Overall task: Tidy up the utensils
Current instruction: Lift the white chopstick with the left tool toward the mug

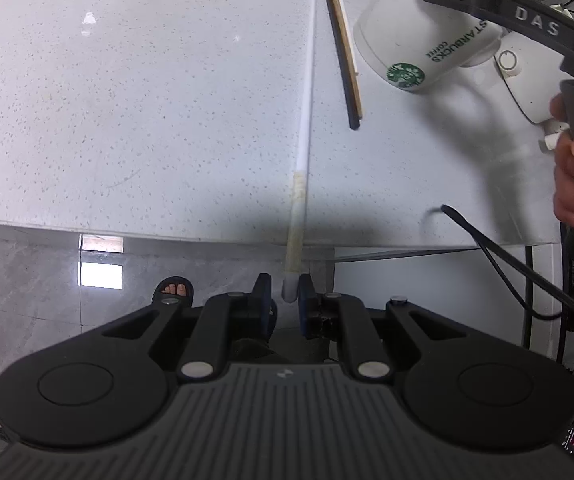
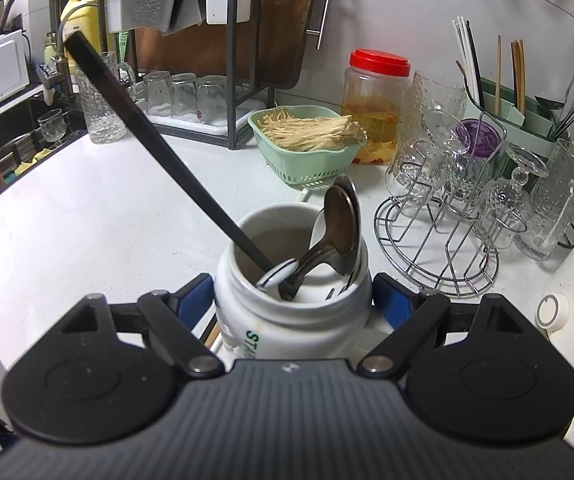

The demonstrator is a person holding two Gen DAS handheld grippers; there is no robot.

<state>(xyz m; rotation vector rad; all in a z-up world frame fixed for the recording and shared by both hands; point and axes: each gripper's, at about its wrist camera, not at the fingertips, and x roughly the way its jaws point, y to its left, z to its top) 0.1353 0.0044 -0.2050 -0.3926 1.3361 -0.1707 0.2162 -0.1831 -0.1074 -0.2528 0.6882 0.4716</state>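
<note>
White chopstick point(image 1: 302, 148) pinched between left fingers point(image 1: 263, 294); mug point(image 2: 291, 304) between right fingers point(image 2: 393, 300).

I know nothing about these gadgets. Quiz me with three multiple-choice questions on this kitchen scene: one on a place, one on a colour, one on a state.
1. Where is the black chopstick?
A. in the white mug
B. in the green basket
C. on the floor

2. What colour is the jar's lid?
A. blue
B. red
C. black

3. What is the left hand-held gripper doing?
A. open, holding nothing
B. shut on a spoon
C. shut on the white chopstick

Answers: 1 A, its lower end sits inside the mug. 2 B, plainly red. 3 C, the chopstick's end is pinched between its fingers.
</note>
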